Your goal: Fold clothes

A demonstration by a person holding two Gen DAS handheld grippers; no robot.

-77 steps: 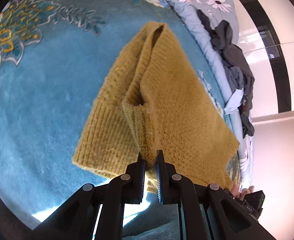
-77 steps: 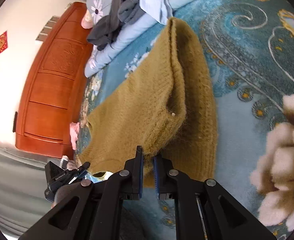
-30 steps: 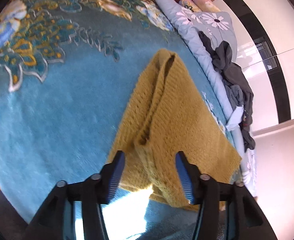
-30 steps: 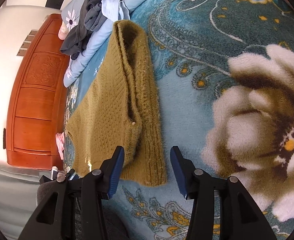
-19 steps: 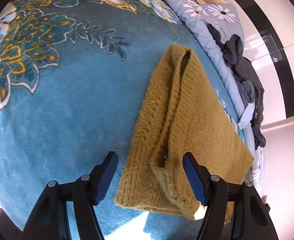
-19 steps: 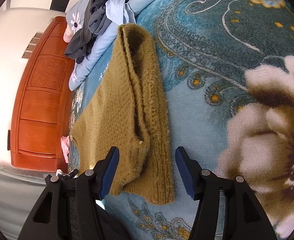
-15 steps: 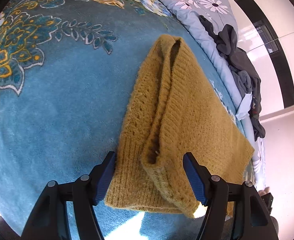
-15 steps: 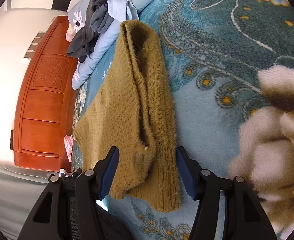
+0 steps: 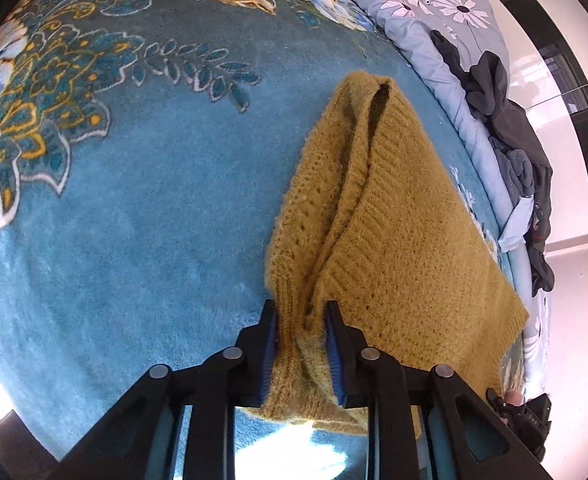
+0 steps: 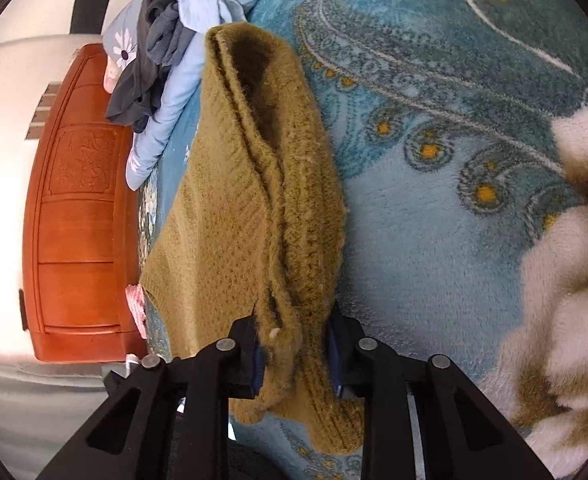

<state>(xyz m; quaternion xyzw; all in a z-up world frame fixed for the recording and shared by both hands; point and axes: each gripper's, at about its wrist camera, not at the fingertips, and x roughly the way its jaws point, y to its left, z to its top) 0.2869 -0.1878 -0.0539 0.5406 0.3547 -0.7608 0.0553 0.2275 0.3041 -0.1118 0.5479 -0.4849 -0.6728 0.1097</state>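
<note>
Left claw (image 9: 301, 326) just closed, clenched on the near folded edge of the mustard knit sweater (image 9: 389, 232). Right claw (image 10: 294, 344) likewise, pinching the sweater (image 10: 254, 208). Sweater lies on teal floral blanket (image 9: 134, 200); dark clothes pile (image 9: 509, 128) beyond, on the pale blue quilt.

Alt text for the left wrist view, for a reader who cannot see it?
The left tongs, which have just been closing, pinch the near edge of a mustard knit sweater lying folded on a blue floral blanket. Dark clothes are heaped along the far right edge.
</note>
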